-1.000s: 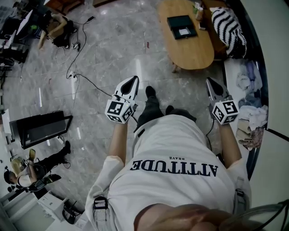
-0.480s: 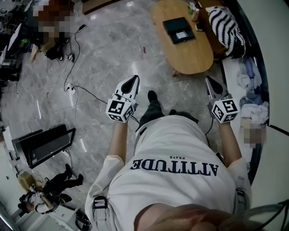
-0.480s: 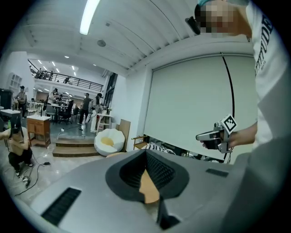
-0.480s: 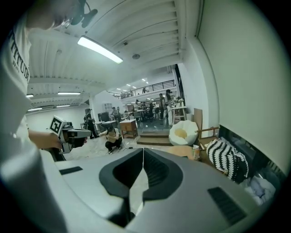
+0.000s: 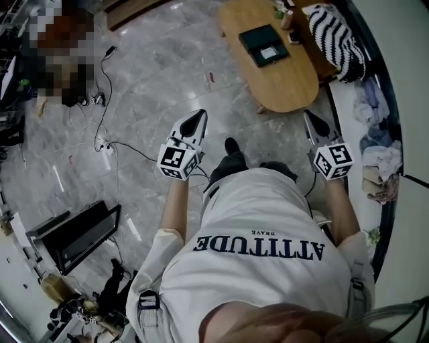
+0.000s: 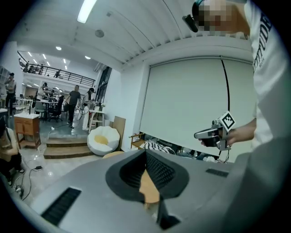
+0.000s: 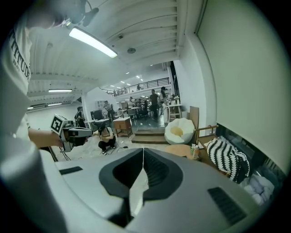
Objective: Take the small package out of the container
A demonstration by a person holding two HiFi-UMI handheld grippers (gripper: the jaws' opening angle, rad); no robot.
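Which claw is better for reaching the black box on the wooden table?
Probably the right claw: it's on the side nearer the wooden table holding the black box. The left claw is farther off. Both are shut.

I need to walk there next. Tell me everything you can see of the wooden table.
The wooden table is low, with an oval top of light honey-coloured wood, standing on the grey marbled floor ahead and slightly right of the person. One leg shows under its near edge. A dark flat container lies on it, a small pale item inside; a few small things stand at its far end. A black-and-white striped cushion sits by its right edge; contact is unclear.
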